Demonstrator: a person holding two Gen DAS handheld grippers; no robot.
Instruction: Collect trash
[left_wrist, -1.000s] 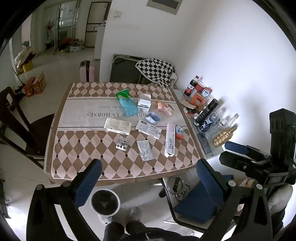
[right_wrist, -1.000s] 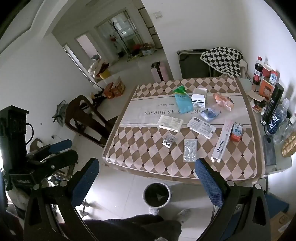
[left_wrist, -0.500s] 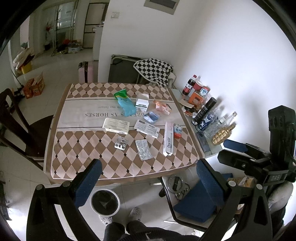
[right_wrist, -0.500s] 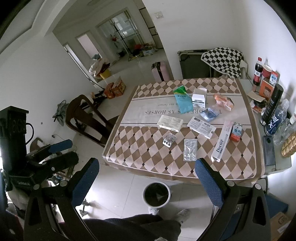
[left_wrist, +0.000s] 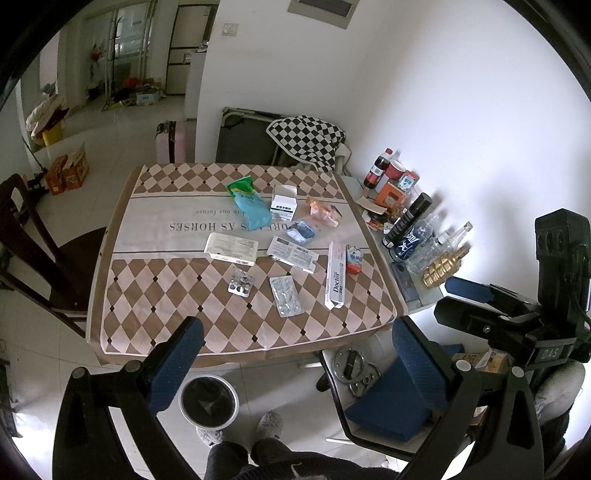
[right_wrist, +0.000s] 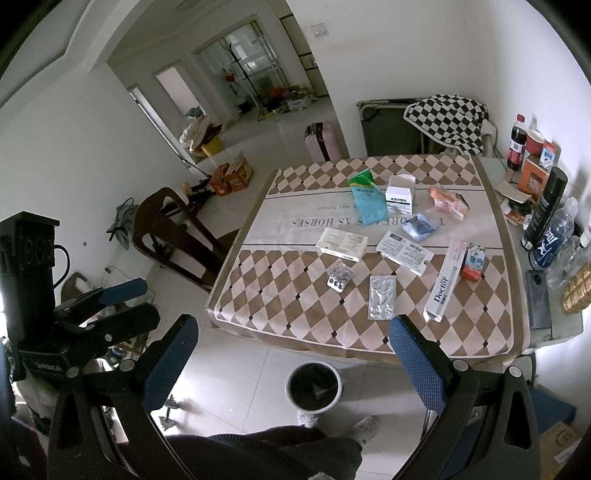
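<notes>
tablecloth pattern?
Brown and cream diamond check on the tablecloth, with a plain cream band carrying printed text. Clearest in the right wrist view.

Both tongs are held high, side by side and apart. The left tongs (left_wrist: 295, 362) have their blue-padded fingers spread wide, gripping nothing. The right tongs (right_wrist: 293, 360) are likewise spread wide and bare.

Near edge of the table (left_wrist: 155, 332) lying bare and reachable, blister packs (left_wrist: 286, 295) and a long Doctor box (left_wrist: 335, 275) crowding its middle, bottles (left_wrist: 406, 221) lining its right side, a bin (left_wrist: 208, 400) standing unobstructed on the floor before it.
</notes>
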